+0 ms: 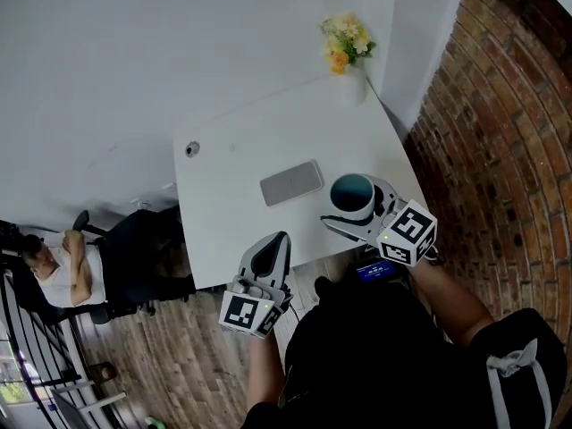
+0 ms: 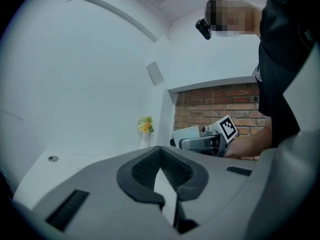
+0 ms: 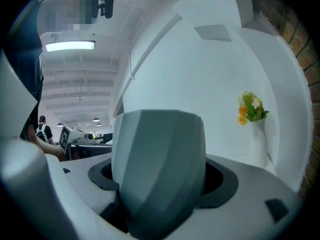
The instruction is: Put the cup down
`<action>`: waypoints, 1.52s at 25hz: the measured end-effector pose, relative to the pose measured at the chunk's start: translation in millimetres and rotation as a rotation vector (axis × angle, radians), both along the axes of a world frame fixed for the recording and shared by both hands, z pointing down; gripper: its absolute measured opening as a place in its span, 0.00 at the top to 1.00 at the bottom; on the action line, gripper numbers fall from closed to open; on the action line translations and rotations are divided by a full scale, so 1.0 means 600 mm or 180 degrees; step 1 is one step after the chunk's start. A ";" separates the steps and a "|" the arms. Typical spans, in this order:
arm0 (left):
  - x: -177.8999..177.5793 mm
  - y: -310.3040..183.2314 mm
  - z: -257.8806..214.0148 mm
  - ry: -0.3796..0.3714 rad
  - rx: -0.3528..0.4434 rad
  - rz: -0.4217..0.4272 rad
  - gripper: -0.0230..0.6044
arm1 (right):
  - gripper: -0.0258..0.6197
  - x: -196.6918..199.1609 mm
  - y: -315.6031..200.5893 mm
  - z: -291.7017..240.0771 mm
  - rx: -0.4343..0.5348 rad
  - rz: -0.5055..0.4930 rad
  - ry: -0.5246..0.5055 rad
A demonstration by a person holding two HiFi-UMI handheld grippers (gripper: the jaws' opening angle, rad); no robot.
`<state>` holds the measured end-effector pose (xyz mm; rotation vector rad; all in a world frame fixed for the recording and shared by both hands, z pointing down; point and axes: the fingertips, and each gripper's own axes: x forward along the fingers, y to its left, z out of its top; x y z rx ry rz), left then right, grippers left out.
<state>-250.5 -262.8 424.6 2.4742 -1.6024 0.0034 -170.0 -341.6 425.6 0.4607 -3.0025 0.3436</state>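
Observation:
A pale grey faceted cup (image 1: 352,196) with a dark teal inside is held upright in my right gripper (image 1: 356,211), above the near right part of the white table (image 1: 232,177). In the right gripper view the cup (image 3: 159,169) fills the space between the jaws, which are shut on it. My left gripper (image 1: 271,250) hangs at the table's near edge, its jaws shut with nothing in them; its own view shows the dark pads (image 2: 162,171) meeting and the right gripper (image 2: 202,141) beyond.
A flat grey rectangular pad (image 1: 291,182) lies mid-table, left of the cup. A white vase of yellow flowers (image 1: 347,47) stands at the far right corner. A small round grommet (image 1: 191,148) sits near the left edge. Brick wall (image 1: 500,150) at right; a seated person (image 1: 63,271) at left.

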 end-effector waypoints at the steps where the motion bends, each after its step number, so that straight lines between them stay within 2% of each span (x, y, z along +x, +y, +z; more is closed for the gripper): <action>1: -0.002 -0.002 0.002 -0.0016 -0.0001 0.0016 0.95 | 0.34 -0.003 -0.001 -0.002 0.0012 0.0007 -0.0003; 11: -0.023 -0.005 -0.006 0.0052 0.0059 -0.0018 0.95 | 0.34 -0.036 0.002 -0.011 0.0074 -0.0063 -0.0030; 28: -0.026 -0.001 -0.004 0.0062 0.0012 -0.0053 0.95 | 0.34 -0.040 0.001 0.012 -0.0003 -0.0104 0.0032; 33: -0.021 -0.015 -0.009 0.0039 -0.0022 -0.0031 0.95 | 0.34 -0.051 -0.035 0.051 -0.0089 -0.0073 0.0067; 38: -0.022 -0.034 -0.001 0.0002 -0.0112 -0.0004 0.95 | 0.34 -0.086 -0.108 0.113 -0.0283 -0.0015 0.0004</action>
